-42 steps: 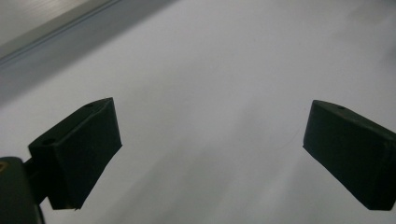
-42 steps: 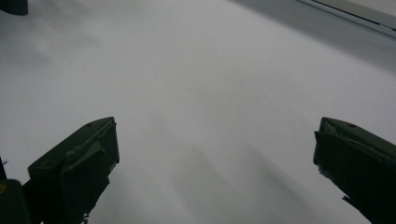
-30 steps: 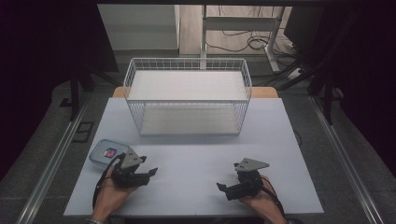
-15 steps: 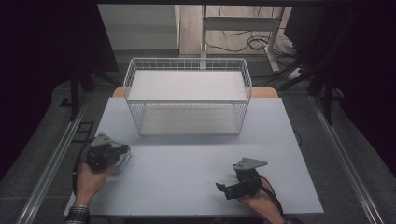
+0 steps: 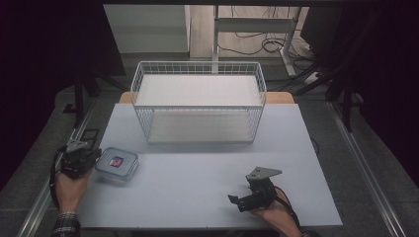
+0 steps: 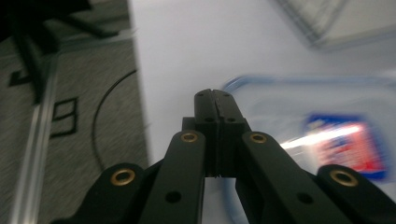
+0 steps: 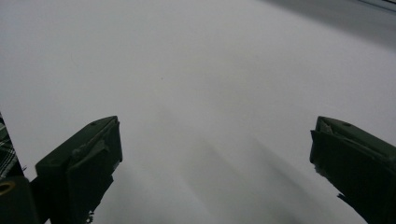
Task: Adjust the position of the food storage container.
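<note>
A clear lidded food box [image 5: 117, 164] with a blue rim and a red-and-blue label lies on the white table [image 5: 197, 173] near its left edge. My left gripper [image 5: 97, 156] sits just left of the box at the table's edge, pointing toward it. In the left gripper view the box [image 6: 289, 100] is blurred beyond my left gripper [image 6: 214, 95], whose jaws are pressed together with nothing between them. My right gripper [image 5: 236, 201] rests near the front right of the table. Its jaws stand wide open over bare table in the right gripper view [image 7: 215, 158].
A white wire basket [image 5: 197, 123] stands at the back middle of the table. Grey floor and a metal rail [image 5: 44, 202] run along the table's left side. Cables and desk legs [image 5: 247, 34] lie behind the basket.
My left hand has swung left from the front of the table, past the box, to the table's left edge, and its jaws have shut. The right hand has not moved.
</note>
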Demonstrator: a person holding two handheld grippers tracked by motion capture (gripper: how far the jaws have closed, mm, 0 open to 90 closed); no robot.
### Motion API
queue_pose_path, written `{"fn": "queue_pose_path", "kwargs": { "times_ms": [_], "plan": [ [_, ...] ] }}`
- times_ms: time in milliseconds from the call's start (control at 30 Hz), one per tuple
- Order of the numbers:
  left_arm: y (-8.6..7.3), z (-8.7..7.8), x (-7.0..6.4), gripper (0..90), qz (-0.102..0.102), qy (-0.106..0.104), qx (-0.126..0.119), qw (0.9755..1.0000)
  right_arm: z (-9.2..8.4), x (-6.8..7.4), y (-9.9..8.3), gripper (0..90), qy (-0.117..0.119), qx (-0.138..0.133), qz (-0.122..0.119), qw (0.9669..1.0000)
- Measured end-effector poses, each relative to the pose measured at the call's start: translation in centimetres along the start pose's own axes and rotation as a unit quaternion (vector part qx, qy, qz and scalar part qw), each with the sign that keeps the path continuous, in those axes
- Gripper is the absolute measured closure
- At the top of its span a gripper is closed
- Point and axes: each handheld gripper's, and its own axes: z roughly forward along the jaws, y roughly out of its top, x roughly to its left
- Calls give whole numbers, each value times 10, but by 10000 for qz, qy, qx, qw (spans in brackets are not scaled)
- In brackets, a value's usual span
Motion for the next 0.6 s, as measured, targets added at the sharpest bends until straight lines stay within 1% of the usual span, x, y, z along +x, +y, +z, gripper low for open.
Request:
{"fn": "queue_pose_path", "kwargs": {
  "times_ms": [100,133,167,233,267,367,400,467,600],
  "plan": [
    [-7,5,7,900,-83,57,162,9998,1,-1,-1,22,-1,47,1,10000],
    [-9,6,8,900,-106,2,205,9997,2,-1,-1,22,-4,67,-9,10000],
    [-10,7,8,900,-100,-48,238,9997,2,0,-1,22,0,80,-24,10000],
    [-11,8,5,900,-50,-23,266,9996,3,1,-1,23,4,105,-27,9999],
    [-11,7,5,900,-52,-79,303,9995,3,1,-1,24,3,117,-56,9999],
    [-13,5,0,900,-95,-172,288,9994,3,1,-1,29,-3,132,-45,9999],
    [-13,4,-3,900,-32,-215,317,9993,3,0,-1,33,7,125,-18,9999],
    [-13,4,-9,900,19,-254,314,9992,2,0,-1,38,22,98,20,9999],
    [-11,4,-23,900,169,-430,333,9984,2,0,-1,44,13,136,18,9999]
  ]
}}
